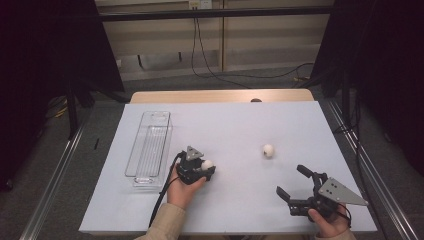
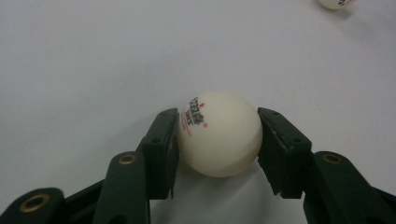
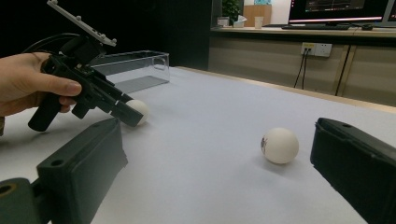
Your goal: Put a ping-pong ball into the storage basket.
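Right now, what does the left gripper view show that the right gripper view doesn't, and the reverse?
Left gripper view: the red and black print on the held ball, with a pad against each side.

Right gripper view: the clear tray, the person's left hand around the left gripper, and the right gripper with its jaws wide apart.

Both: the white table cover, the held ball, and the loose ball lying apart.

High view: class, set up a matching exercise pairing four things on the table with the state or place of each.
Things:
1. left gripper
2. right gripper
3. loose ball
4. clear tray

States:
A. open, holding nothing
B. empty, at the table's left
C. shut on a ball
D. lying alone on the white sheet

Pairs: 1-C, 2-A, 3-D, 4-B
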`<state>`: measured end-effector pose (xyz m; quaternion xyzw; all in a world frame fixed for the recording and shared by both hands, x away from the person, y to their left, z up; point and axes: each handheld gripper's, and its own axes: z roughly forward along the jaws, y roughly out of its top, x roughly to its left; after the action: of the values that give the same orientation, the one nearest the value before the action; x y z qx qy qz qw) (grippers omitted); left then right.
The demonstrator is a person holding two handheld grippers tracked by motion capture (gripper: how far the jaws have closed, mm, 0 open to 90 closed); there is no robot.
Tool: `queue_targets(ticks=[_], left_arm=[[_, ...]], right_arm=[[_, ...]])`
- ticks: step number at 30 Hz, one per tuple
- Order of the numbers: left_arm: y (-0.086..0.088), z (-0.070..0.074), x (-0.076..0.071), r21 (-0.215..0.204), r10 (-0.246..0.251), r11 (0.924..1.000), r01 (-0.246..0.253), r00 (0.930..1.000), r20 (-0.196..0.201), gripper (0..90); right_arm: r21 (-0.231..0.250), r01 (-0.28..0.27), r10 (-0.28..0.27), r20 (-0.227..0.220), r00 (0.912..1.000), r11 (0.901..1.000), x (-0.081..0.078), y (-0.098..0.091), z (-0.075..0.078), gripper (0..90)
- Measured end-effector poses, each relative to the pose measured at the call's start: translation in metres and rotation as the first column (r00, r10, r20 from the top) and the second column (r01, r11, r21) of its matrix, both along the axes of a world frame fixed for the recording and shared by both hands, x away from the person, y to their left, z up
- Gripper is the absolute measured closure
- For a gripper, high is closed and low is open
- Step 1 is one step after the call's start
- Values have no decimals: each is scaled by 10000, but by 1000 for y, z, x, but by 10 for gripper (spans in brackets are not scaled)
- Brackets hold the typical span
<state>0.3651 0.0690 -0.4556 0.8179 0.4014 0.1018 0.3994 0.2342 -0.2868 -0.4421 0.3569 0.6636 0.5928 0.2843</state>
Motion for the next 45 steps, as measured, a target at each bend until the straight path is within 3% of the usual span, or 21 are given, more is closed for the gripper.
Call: queue_targets(ticks=[45], left_arm=[[3, 23, 1, -197, -430, 9989, 425, 9988, -236, 511]], right_arm=[[1, -11, 11, -17, 10000, 10000, 0, 0, 0, 21]])
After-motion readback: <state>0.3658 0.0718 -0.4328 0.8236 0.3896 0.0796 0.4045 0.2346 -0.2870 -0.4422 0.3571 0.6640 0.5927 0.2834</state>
